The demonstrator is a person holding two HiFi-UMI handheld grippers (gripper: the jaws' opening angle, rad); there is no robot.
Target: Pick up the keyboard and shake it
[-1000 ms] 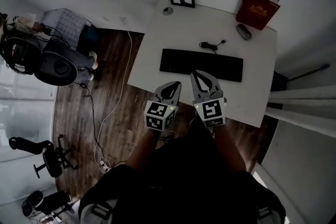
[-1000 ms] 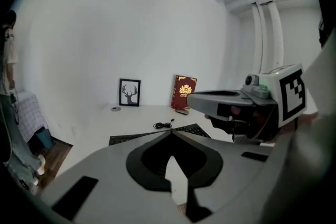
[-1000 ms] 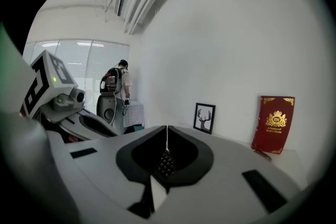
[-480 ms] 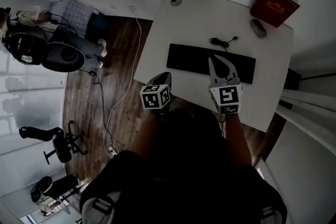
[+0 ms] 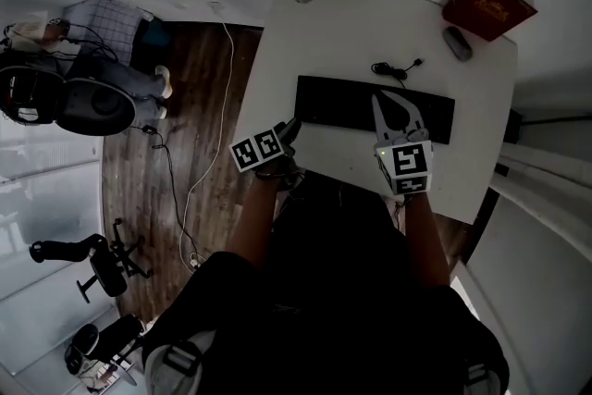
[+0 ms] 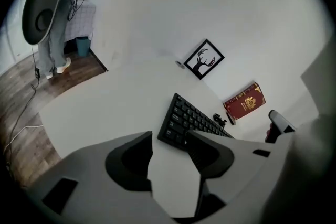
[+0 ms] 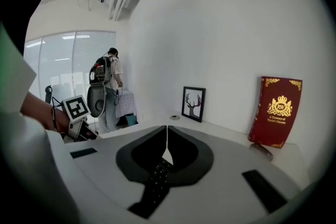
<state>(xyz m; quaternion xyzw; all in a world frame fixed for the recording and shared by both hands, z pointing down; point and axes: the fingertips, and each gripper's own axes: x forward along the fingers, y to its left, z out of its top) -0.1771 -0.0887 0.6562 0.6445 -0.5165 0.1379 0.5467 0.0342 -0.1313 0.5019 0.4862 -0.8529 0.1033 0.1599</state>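
Head view is dim and underexposed. The white surface is rendered grey, and the person's dark clothing is lost in near-black without detail. Daylight is admitted through the windows at that view's left, where the panes are washed out pale. Shadows on the surface are faint and soft-edged.

Strong fisheye bending is seen in all three views: wall lines are curved, and the corners of both gripper views are vignetted to black.

Left gripper view is evenly and flatly lit, and the keyboard is kept sharp. In the right gripper view the window band glares, the close foreground is rendered soft, and the red book is fairly crisp.
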